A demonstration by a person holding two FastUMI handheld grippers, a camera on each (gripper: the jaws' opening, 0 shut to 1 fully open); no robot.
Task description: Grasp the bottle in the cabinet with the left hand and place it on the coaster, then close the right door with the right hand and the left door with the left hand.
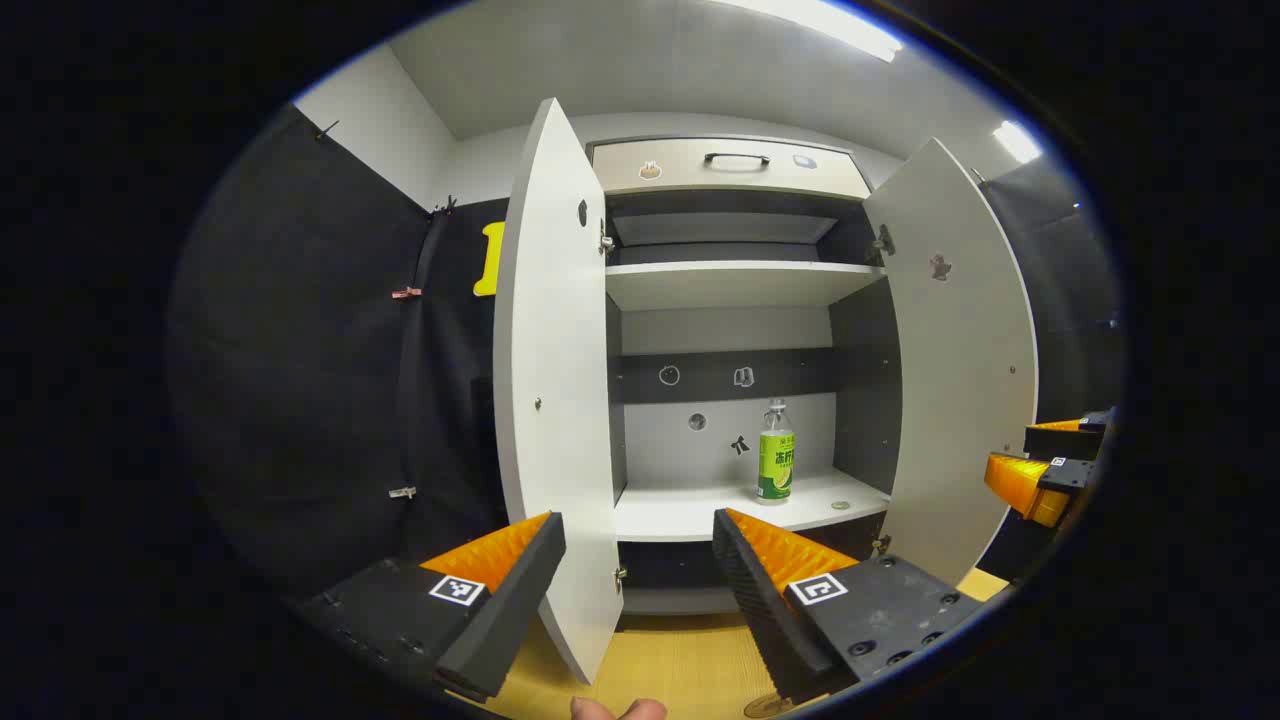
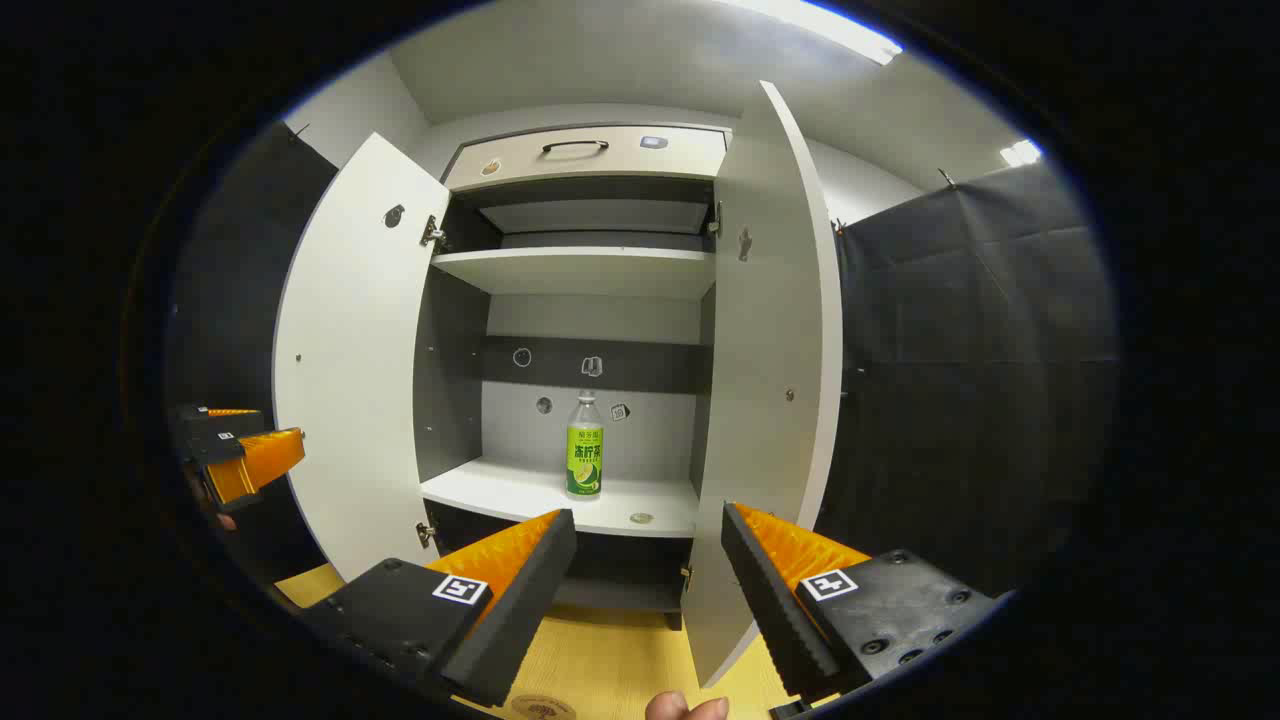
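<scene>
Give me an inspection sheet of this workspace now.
Surface: wooden tabletop below the cabinet.
Job's things: bottle upright on the lower shelf; left door and right door open; coaster at the table's near edge.
Clutter: small round thing on the shelf beside the bottle.
Grippers: left gripper open; right gripper open, both short of the cabinet.
Cables: nothing seen.
Surroundings: black cloth walls, ceiling lights.

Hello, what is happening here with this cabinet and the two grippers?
A person holds a gripper in each hand in front of a cabinet whose left door and right door both stand open. A bottle stands upright on the lower shelf, untouched. The left gripper and the right gripper are both open, empty and away from the shelf. Nothing has been grasped yet.
</scene>
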